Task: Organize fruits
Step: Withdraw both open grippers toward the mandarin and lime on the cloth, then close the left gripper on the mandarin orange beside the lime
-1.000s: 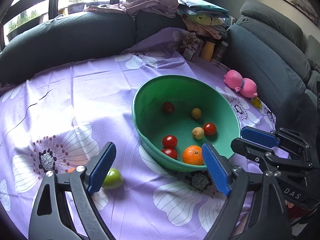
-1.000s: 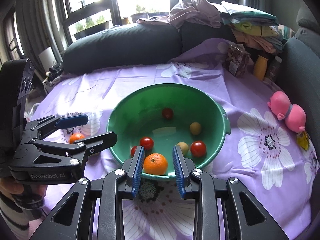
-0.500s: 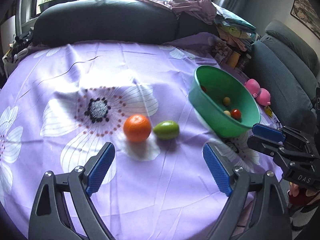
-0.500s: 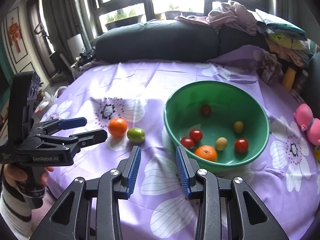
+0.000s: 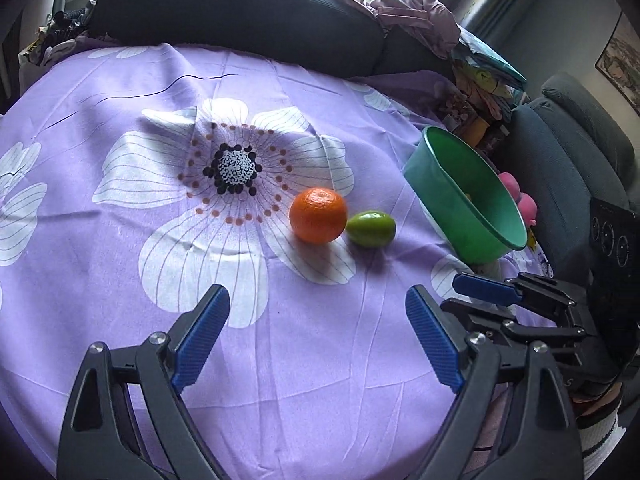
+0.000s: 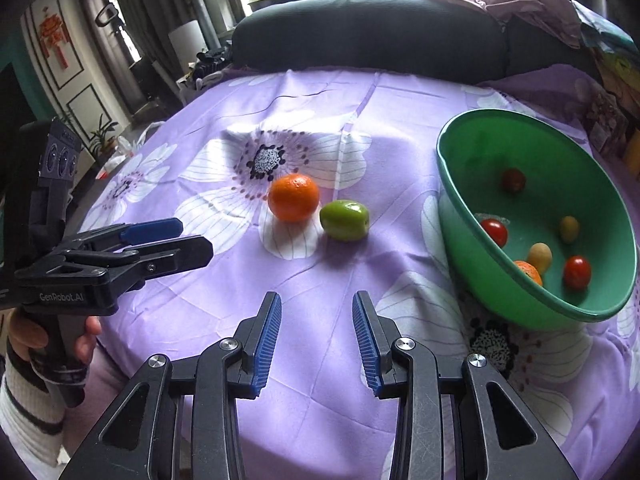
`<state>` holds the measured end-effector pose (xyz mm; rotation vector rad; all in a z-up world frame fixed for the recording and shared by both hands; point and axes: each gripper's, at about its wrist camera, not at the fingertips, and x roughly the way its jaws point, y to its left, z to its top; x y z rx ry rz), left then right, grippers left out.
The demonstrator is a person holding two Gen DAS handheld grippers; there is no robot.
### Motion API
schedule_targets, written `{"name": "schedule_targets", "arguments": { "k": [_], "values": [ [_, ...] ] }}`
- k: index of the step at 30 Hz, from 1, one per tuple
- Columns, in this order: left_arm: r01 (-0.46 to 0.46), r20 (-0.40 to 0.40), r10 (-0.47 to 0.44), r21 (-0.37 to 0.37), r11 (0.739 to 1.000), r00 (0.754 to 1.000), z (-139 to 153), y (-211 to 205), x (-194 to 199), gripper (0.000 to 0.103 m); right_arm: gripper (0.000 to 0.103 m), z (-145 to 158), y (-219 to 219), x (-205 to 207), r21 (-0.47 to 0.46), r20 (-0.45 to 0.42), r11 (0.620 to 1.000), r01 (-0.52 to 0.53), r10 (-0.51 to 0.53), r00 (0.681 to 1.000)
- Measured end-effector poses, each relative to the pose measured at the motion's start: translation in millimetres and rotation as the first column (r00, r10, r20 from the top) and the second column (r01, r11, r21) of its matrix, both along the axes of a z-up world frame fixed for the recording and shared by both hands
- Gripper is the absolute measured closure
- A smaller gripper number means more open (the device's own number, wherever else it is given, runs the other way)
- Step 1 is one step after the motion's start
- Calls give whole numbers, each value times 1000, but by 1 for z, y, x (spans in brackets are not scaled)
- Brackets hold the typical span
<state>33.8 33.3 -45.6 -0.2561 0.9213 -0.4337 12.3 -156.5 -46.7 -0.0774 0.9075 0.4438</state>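
Note:
An orange [image 5: 318,215] and a green fruit [image 5: 371,229] lie side by side on the purple flowered cloth, left of the green bowl [image 5: 480,184]. My left gripper [image 5: 318,320] is wide open and empty, short of the two fruits. In the right wrist view the orange [image 6: 294,197] and green fruit [image 6: 345,219] lie ahead of my right gripper [image 6: 316,312], whose jaws stand a little apart with nothing between them. The bowl [image 6: 560,152] holds several small red and yellow fruits and a second orange [image 6: 529,271]. The left gripper [image 6: 196,236] hovers at the left of that view.
A dark sofa [image 6: 360,32] curves behind the table, with piled clothes [image 5: 416,12] on its back. A pink toy [image 5: 516,196] lies behind the bowl. Packages [image 6: 608,120] stand at the far right. The table's near edge drops off just under both grippers.
Both grippers have swung left from the bowl to the orange and green fruit on the cloth. The right jaws have parted slightly. The left jaws stay wide.

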Motion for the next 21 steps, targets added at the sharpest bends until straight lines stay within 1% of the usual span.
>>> {"name": "schedule_targets", "arguments": {
  "k": [4,8,12,16,19,21],
  "values": [
    [8,-12,-8,1,1000,1000,2,-4,17,14,66,-2,7,11,-5,2,1000,-1,1,1000],
    [33,-5,-33,5,999,999,7,-9,32,14,66,-4,12,20,-35,7,999,15,-15,1000],
    [55,1,-55,28,998,998,8,-15,49,14,66,-6,19,28,-11,-10,1000,-14,14,1000],
    [63,-26,-62,31,998,998,2,-17,64,16,66,-11,33,39,28,-33,998,-63,64,997],
    [69,-31,-68,32,997,997,0,-20,71,17,66,-16,44,51,25,-39,997,-75,76,996],
    [71,-39,-70,38,997,997,-2,-22,74,22,66,-19,49,59,35,-52,996,-82,83,995]
  ]
}}
